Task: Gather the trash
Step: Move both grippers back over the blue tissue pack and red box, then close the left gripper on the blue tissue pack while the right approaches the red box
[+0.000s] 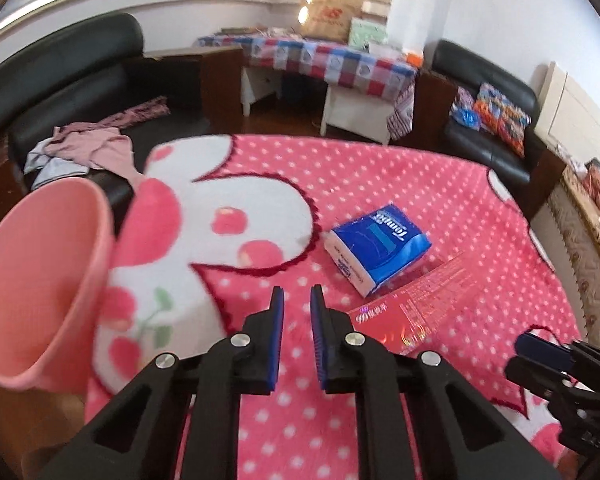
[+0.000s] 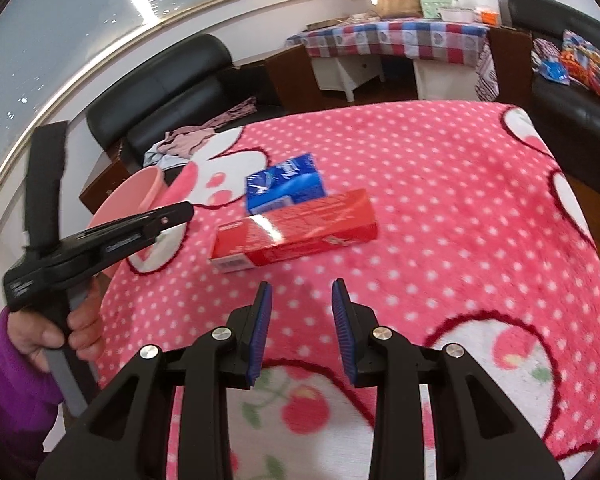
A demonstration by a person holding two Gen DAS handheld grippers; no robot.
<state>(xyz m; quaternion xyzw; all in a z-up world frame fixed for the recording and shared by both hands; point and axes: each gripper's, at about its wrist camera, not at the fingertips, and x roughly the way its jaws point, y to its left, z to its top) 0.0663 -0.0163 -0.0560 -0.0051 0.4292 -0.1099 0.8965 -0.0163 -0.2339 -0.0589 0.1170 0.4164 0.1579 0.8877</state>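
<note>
Step in hand: approach. Both tools, left [image 1: 297, 294] and right [image 2: 302, 290], hang slightly open, empty (nothing gripped). Next: grasp red box [image 2: 294, 230] beside bin [image 1: 40, 284].

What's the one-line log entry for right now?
left gripper: open, empty | right gripper: open, empty | red box, blue tissue pack: on blanket | pink bin: left edge

A home living room, lived in. Black leather sofa [image 1: 60, 76] along the wall under a wide window [image 2: 60, 28], crumpled clothes [image 1: 84, 148] dropped on its seat. Second black sofa [image 1: 488, 120] with bright patterned cushions [image 1: 500, 116]. Side table under a checked cloth [image 1: 320, 60], piled with a paper shopping bag [image 1: 328, 16] and boxes. Nearest, a fluffy pink polka-dot blanket [image 2: 440, 200] with cherry prints, spread flat.
</note>
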